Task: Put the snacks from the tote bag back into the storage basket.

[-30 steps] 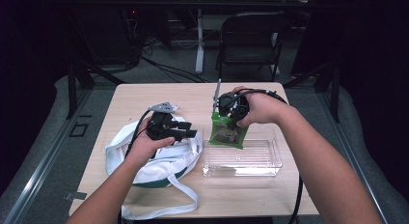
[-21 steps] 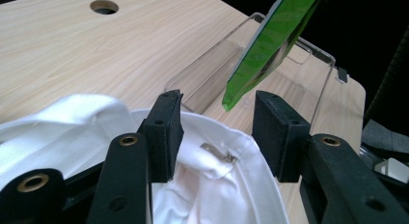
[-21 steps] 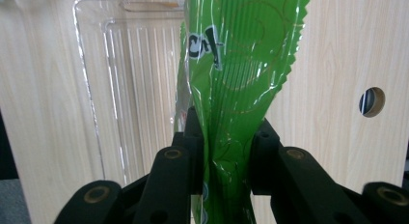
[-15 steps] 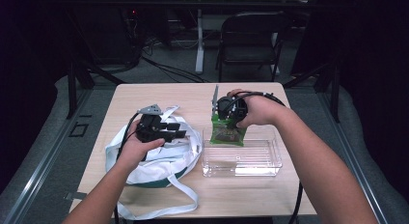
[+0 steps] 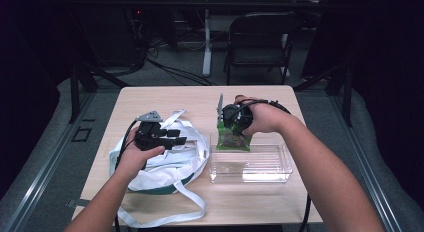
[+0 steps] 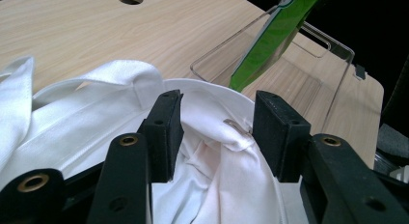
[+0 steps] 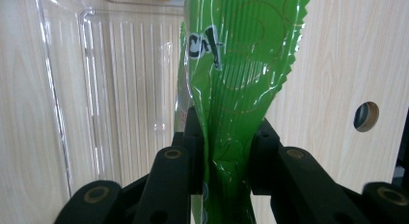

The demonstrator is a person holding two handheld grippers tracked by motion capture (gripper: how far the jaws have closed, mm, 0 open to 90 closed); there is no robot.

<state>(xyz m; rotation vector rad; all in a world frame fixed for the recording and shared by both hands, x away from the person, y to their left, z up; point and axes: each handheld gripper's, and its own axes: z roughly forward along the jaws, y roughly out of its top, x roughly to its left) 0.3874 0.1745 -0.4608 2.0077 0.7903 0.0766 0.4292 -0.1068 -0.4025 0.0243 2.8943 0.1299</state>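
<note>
Nearest, the white cloth bag (image 5: 165,159) lies slumped on the wooden worktop (image 5: 165,99), soft and floppy with long flat straps; the left claw (image 6: 217,132) hangs released over a fold of its mouth, jaws either side without pinching. Beyond it, the right claw (image 7: 226,156) stays clenched on the green snack packet (image 7: 241,64), held at its crimped, saw-toothed end over the clear plastic bin (image 5: 250,164). Crinkly, slick film, probably light and crushable, so the flat seal looks the safest hold.
</note>
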